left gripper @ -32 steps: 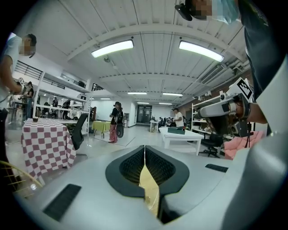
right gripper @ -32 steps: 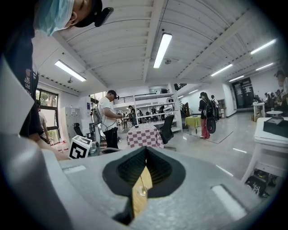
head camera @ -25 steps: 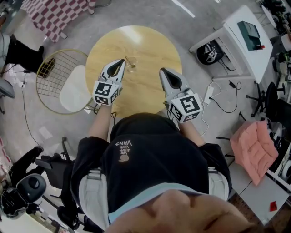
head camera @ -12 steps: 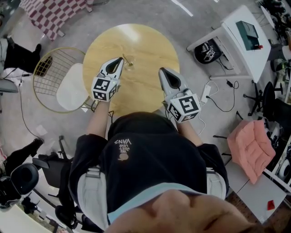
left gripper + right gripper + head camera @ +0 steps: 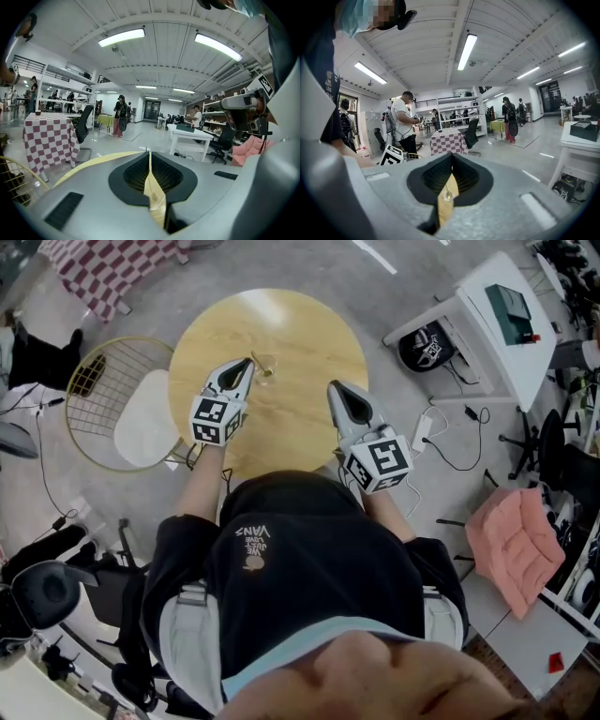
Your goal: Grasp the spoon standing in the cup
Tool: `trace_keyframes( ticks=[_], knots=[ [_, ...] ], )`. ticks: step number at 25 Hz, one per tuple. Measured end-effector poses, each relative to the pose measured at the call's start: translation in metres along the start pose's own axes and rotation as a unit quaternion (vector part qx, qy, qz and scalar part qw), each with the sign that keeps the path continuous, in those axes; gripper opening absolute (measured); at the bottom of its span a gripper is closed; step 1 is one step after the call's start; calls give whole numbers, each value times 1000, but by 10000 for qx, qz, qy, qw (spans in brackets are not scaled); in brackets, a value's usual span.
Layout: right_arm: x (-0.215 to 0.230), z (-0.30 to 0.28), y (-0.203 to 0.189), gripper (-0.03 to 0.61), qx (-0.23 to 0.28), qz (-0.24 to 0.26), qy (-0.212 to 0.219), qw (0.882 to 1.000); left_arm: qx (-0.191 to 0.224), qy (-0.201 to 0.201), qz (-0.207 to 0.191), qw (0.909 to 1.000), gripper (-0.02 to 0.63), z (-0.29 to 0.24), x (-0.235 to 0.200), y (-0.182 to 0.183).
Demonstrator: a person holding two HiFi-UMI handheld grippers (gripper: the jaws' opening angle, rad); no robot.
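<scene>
A small clear glass cup (image 5: pixel 265 366) with a thin spoon standing in it sits on the round wooden table (image 5: pixel 300 334), left of centre. My left gripper (image 5: pixel 247 362) points at it from the near left, its tip just beside the cup, jaws together and holding nothing. My right gripper (image 5: pixel 333 386) hovers over the table's right half, well apart from the cup, also shut and empty. In both gripper views the cup appears small through the slit below the meeting jaws: the cup (image 5: pixel 154 196) in the left gripper view, the cup (image 5: pixel 447 194) in the right gripper view.
A gold wire chair (image 5: pixel 103 381) with a white seat pad (image 5: pixel 150 423) stands against the table's left side. A white desk (image 5: pixel 502 329) is at upper right, cables (image 5: pixel 450 442) trail on the floor, a pink cushion (image 5: pixel 511 545) lies at right. People stand far off.
The head view has shifted slightly. Both grippers stay in about the same place over the table, the left one still beside the cup.
</scene>
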State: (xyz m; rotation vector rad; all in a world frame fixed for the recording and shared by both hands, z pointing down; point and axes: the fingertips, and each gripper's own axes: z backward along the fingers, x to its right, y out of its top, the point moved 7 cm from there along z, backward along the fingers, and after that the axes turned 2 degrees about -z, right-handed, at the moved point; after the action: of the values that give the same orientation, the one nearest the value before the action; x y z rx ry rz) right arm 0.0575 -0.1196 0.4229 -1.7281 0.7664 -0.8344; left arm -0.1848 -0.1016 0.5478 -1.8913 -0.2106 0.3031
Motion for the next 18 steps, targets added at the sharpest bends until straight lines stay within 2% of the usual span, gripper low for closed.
trace_keyframes(
  ticks=[7, 10, 18],
  knots=[
    [-1, -1, 1, -2, -2, 2, -4, 10000, -94, -54, 52, 9999, 13, -4, 0, -3],
    [0, -1, 0, -2, -17, -5, -23, 10000, -147, -31, 89, 9998, 44, -6, -2, -5],
    [3, 0, -1, -2, -25, -25, -47, 10000, -223, -4, 108, 9997, 52, -12, -3, -6]
  ],
)
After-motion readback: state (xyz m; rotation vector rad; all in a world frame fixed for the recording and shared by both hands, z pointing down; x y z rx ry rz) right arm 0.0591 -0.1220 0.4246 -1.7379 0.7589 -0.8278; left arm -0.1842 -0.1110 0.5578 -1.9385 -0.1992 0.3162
